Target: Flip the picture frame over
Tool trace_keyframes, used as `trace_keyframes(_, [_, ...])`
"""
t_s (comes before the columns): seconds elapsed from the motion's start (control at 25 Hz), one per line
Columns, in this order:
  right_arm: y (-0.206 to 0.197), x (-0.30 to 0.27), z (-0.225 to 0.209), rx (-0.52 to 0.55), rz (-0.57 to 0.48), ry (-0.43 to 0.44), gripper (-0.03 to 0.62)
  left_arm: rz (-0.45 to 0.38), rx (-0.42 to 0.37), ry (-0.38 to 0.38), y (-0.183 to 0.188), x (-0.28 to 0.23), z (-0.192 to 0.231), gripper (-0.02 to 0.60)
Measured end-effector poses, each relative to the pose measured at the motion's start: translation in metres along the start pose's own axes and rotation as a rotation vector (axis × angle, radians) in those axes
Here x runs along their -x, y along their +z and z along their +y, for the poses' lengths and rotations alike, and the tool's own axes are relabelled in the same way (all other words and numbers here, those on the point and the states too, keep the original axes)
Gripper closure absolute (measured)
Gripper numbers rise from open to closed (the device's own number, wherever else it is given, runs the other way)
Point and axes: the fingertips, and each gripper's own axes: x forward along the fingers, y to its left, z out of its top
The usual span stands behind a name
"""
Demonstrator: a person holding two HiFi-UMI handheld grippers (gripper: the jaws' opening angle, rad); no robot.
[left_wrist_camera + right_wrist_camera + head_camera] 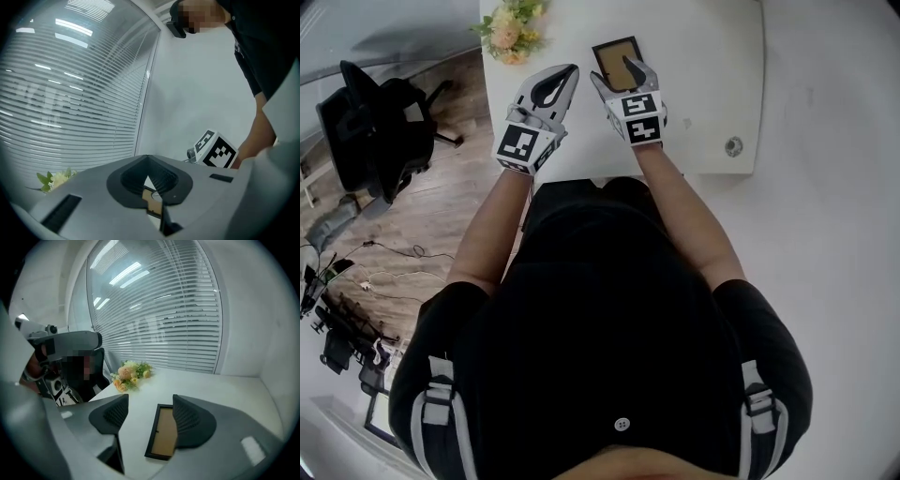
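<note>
2 forearms reach from the near edge over the white table. The left claw hovers empty with its jaws pressed together, just left of the picture frame. The right claw is spread over the frame, which lies flat, brown face up. Flowers lie farther along the left edge.

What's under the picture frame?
The white table. The picture frame lies flat on it, brown side up. Its downward face is covered, so nothing there can be seen.
</note>
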Motion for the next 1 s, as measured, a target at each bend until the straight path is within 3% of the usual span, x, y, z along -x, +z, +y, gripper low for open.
trace_keyframes(1.0, [-0.058,-0.083,-0.016,-0.032,0.180,-0.112,0.358,0.110,0.067,0.003,-0.085,-0.028,0.046,0.577])
